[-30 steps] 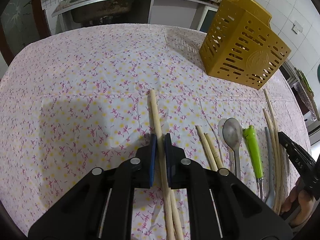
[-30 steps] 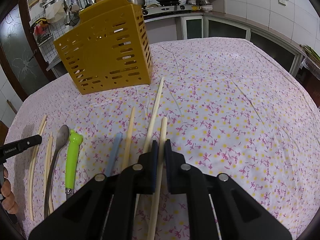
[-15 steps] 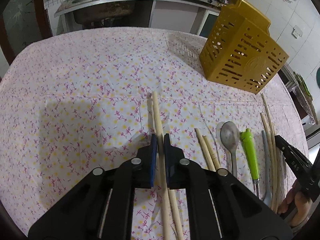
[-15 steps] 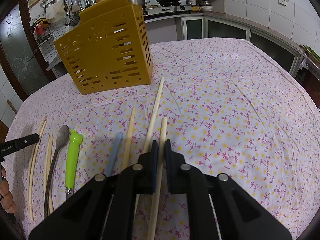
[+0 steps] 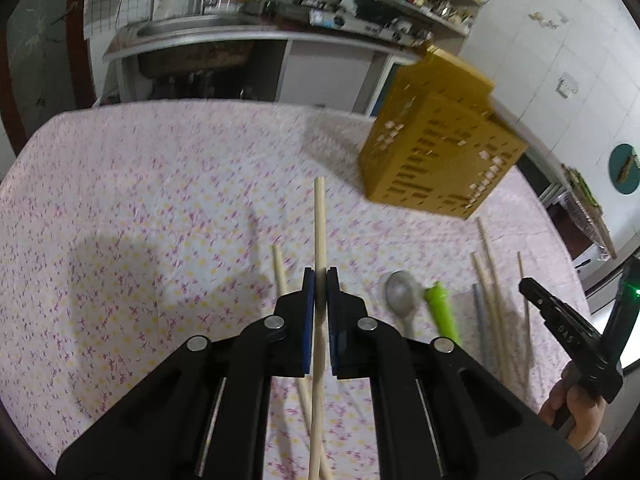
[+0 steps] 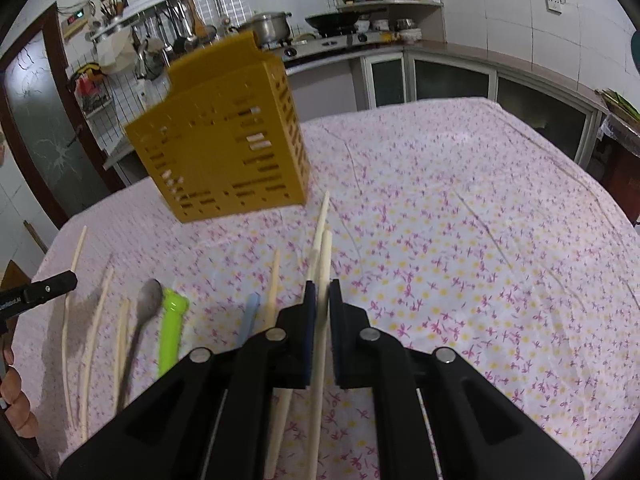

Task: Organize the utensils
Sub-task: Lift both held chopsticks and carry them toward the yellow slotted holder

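The yellow slotted basket (image 5: 436, 140) stands upright at the far side of the cloth-covered counter (image 5: 160, 184), the likely home for the loose utensils, so everything is held pointing toward it. The left gripper (image 5: 320, 280) has its fingers pinching a long wooden chopstick (image 5: 319, 216) near its middle; the stick looks raised off the cloth, its far tip aimed just short of the basket's base. A mid-shaft grip probably keeps it balanced for dropping in from above.

The right gripper (image 6: 322, 292) likewise pinches a pale chopstick (image 6: 326, 256), whose tip points at the basket's near corner (image 6: 304, 196); a second stick (image 6: 320, 224) lies touching beside it.

Nearer than the basket, still flat on the cloth, lie a spoon (image 6: 146, 308), a green-handled tool (image 6: 170, 328), a blue handle (image 6: 250, 316) and more chopsticks (image 6: 94, 320), laid roughly parallel, awaiting pickup.
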### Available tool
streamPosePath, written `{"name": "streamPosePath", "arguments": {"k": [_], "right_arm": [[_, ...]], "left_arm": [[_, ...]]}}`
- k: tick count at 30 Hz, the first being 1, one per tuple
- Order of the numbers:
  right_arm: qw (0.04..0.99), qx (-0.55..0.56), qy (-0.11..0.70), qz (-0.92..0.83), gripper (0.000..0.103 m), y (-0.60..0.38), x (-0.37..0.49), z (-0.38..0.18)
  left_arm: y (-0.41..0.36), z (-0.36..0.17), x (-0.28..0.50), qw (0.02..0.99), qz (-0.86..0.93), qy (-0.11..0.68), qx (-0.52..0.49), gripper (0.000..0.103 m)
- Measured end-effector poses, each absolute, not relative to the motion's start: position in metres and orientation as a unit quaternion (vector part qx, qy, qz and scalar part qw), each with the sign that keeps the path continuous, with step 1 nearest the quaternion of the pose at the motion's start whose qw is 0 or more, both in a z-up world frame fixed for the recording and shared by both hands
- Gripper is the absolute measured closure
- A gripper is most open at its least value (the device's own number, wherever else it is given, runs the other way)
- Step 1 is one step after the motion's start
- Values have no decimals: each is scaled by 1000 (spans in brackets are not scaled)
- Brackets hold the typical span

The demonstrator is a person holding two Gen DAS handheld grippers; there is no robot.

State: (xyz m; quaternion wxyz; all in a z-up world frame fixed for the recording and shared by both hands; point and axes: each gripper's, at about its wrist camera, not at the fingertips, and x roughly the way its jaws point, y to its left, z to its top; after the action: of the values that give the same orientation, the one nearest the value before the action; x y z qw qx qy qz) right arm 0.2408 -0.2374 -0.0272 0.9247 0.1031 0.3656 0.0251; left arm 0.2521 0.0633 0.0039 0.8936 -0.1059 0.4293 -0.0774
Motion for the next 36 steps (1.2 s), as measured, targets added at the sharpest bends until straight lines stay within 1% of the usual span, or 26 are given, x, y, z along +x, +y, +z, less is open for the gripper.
{"name": "streamPosePath", "arguments": {"k": [10, 13, 16, 23, 24, 25, 27, 29, 30, 31, 33, 35, 36], "right_arm": [[942, 89, 321, 37, 96, -231, 227, 2], [937, 76, 340, 28, 96, -232, 233, 0], [915, 82, 393, 35, 96, -237, 249, -18], [903, 49, 426, 15, 95, -232, 249, -46], [903, 47, 428, 14, 93, -232, 249, -47], [900, 46, 434, 15, 85, -231, 249, -49], [896, 42, 442, 13, 75, -231, 249, -54], [898, 36, 439, 9, 73, -229, 247, -55], [897, 31, 440, 8, 70, -227, 247, -55], [897, 26, 442, 8, 65, -224, 248, -56], [896, 16, 443, 4, 64, -220, 251, -56], [897, 24, 440, 0, 65, -219, 252, -56], [898, 29, 440, -1, 70, -221, 252, -56]], "left_arm": [[60, 34, 235, 910, -99, 386, -118, 99], [57, 32, 236, 906, -98, 393, -119, 99], [53, 20, 242, 897, -99, 415, -115, 99], [53, 1, 248, 891, -96, 431, -106, 99], [53, 0, 248, 891, -94, 431, -105, 99], [53, -1, 248, 891, -93, 432, -104, 99], [53, -2, 248, 890, -94, 434, -103, 99], [50, -3, 249, 891, -92, 434, -98, 99], [49, -4, 249, 891, -91, 434, -96, 99], [49, -4, 250, 891, -91, 435, -95, 99], [48, -6, 251, 889, -92, 438, -95, 99], [48, -7, 251, 889, -92, 439, -94, 99], [48, -8, 251, 888, -91, 440, -95, 99]]}}
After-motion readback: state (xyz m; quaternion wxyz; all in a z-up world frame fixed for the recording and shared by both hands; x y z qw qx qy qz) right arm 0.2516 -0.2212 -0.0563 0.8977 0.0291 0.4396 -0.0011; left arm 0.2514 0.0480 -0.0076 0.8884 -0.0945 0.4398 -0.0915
